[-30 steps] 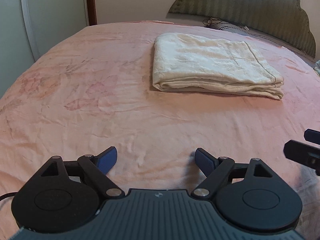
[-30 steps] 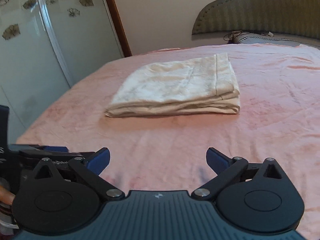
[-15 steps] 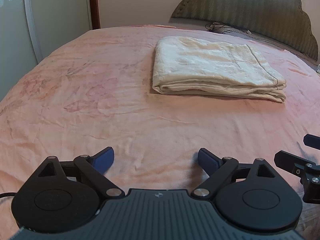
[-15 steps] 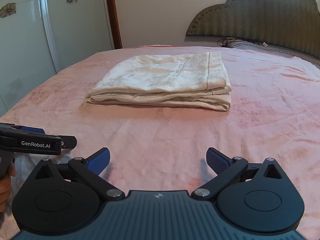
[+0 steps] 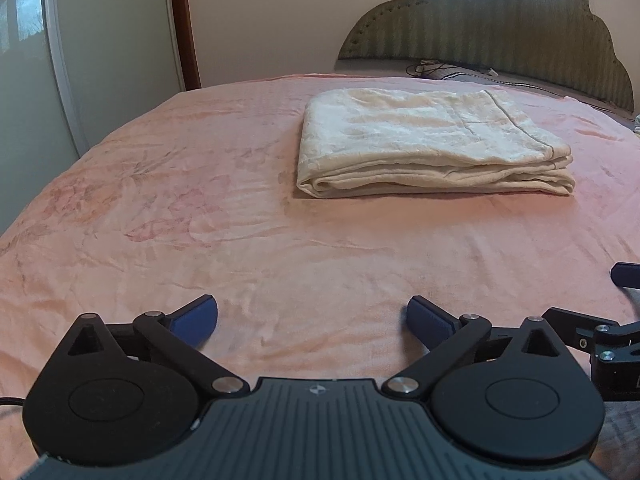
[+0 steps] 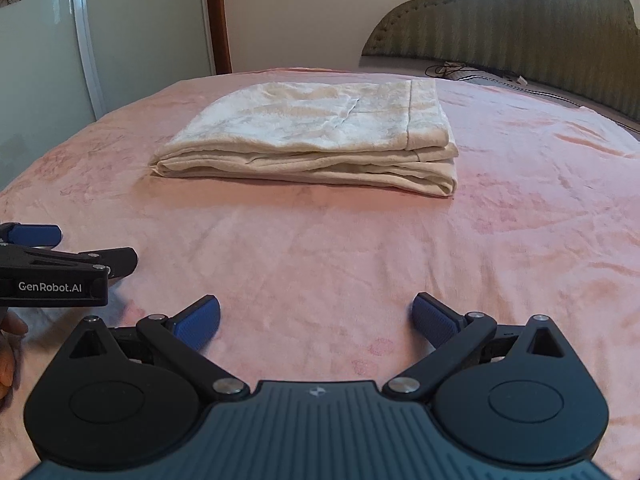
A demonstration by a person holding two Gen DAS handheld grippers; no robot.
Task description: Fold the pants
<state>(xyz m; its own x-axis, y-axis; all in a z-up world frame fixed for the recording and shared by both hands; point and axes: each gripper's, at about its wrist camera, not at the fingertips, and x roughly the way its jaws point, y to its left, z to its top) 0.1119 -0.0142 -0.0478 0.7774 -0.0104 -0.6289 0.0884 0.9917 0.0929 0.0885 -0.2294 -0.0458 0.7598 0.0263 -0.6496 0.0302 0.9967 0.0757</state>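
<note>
The cream pants (image 5: 424,140) lie folded in a flat, neat stack on the pink bedspread (image 5: 200,220), toward the headboard; they also show in the right wrist view (image 6: 320,136). My left gripper (image 5: 312,316) is open and empty, low over the bedspread, well short of the pants. My right gripper (image 6: 316,316) is open and empty, also short of the pants. In the right wrist view the left gripper's side (image 6: 60,272) shows at the left edge. In the left wrist view part of the right gripper (image 5: 600,344) shows at the right edge.
A padded green headboard (image 5: 500,32) stands behind the bed, with a cable (image 5: 432,68) at its foot. A wardrobe with glossy sliding doors (image 6: 60,40) stands to the left, beside a brown door frame (image 5: 184,24). The bed's left edge curves away below the wardrobe.
Both grippers have drawn back and tilted up, so more of the wall and headboard shows. They have come closer side by side. The pants have not moved.
</note>
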